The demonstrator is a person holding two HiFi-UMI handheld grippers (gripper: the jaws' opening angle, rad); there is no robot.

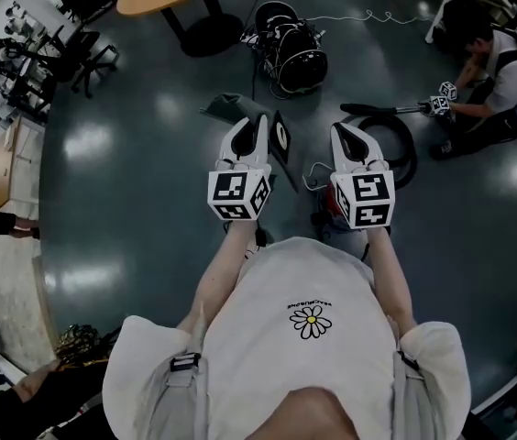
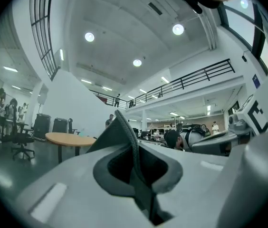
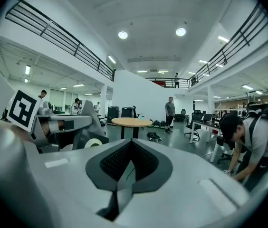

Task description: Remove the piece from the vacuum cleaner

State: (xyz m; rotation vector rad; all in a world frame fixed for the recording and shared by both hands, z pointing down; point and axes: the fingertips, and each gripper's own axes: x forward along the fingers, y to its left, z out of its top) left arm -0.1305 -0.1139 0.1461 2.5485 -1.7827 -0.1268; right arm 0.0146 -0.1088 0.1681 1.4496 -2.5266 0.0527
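Left hand-held gripper (image 1: 257, 128) and right hand-held gripper (image 1: 348, 134) raised at chest, aimed across room. Both jaws closed, nothing gripped; looks like idle carry pose. Vacuum cleaner (image 1: 324, 211) on floor (image 1: 130, 200) beneath right one, hose (image 1: 396, 145) looping toward crouching person (image 1: 506, 90). Piece unidentifiable. Floor dark, glossy; open office hall.

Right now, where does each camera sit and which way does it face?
Head view: on the person's head, facing steeply down at the floor; shows torso, forearms, left gripper, right gripper.
Left gripper view: on the left gripper, facing out across the hall; own jaws together, right gripper at right.
Right gripper view: on the right gripper, similar heading; own jaws together, left gripper at left.
Shared: both gripper views catch the round table and crouching person.
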